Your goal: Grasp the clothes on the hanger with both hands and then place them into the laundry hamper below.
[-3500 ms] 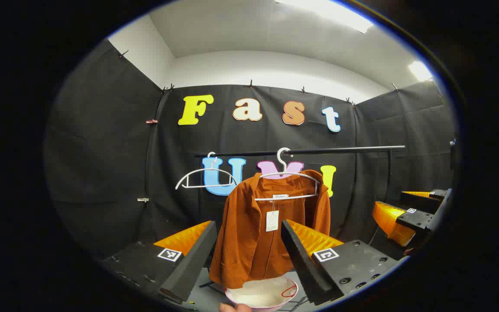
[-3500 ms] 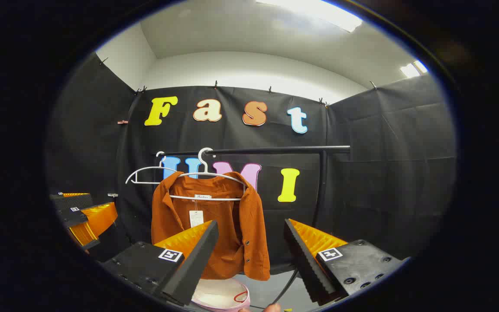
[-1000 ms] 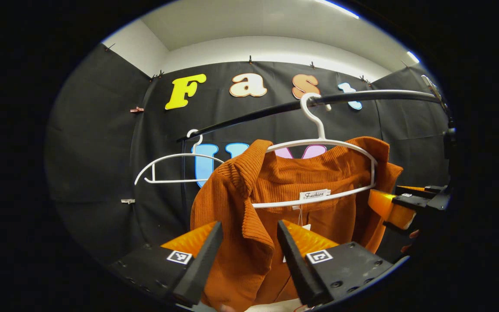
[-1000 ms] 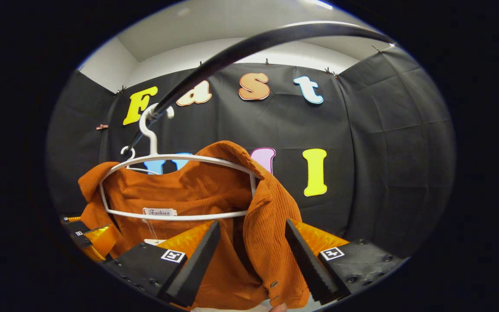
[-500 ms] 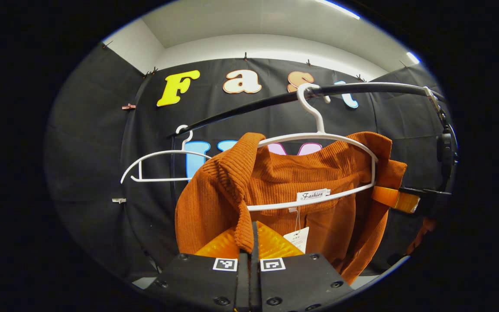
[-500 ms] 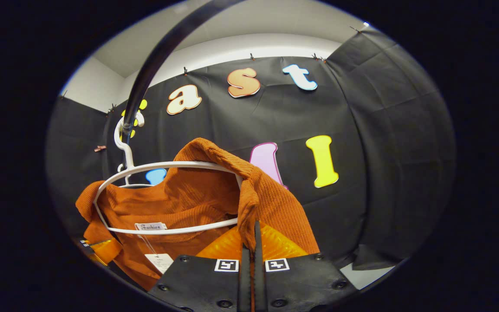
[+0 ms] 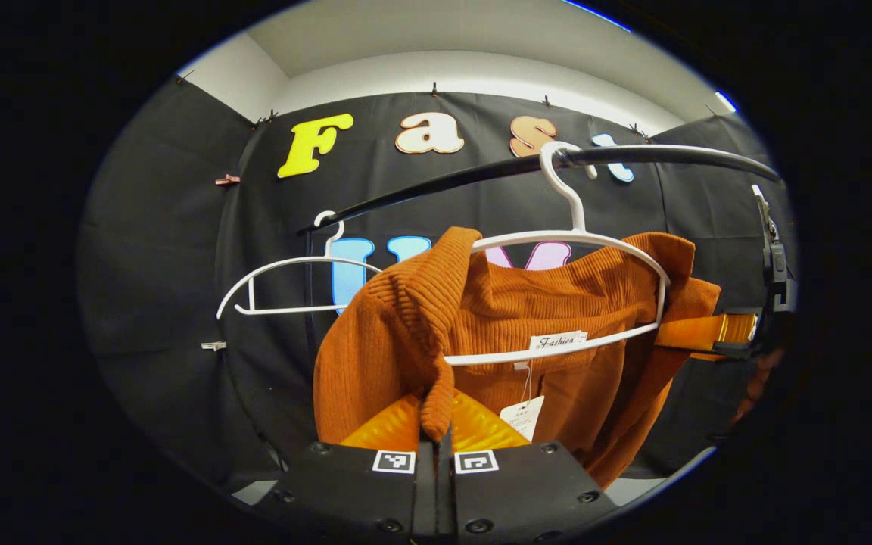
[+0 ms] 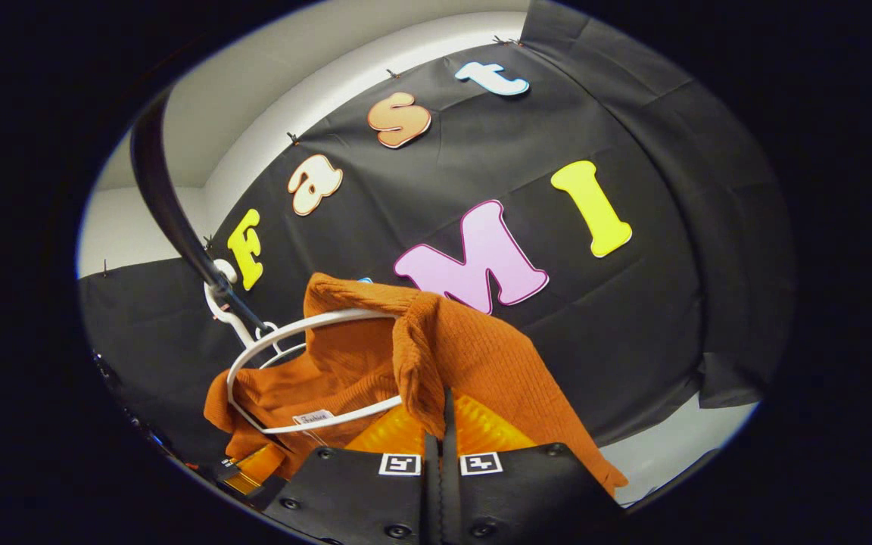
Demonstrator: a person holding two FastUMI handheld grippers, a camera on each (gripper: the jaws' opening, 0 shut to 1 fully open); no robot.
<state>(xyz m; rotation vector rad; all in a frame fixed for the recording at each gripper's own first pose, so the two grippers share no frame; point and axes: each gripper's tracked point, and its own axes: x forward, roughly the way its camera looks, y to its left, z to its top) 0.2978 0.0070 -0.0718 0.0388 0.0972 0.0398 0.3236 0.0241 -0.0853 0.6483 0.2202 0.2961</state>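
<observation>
Left gripper view: nearest the camera, the left gripper [image 7: 436,435] has its fingers pressed together on the front edge of the orange jacket [image 7: 527,303]. Right gripper view: the right gripper [image 8: 443,424] likewise pinches the jacket's other front edge. The jacket hangs on the white hanger [image 7: 580,242], which hooks over the black rail [image 7: 633,155] behind. An empty hanger [image 7: 284,284] hangs beside it on the rail.

Risk: uneven pulling could snag the collar on the hanger or drag the hanger off the rail. Hamper contents cannot be assessed.
</observation>
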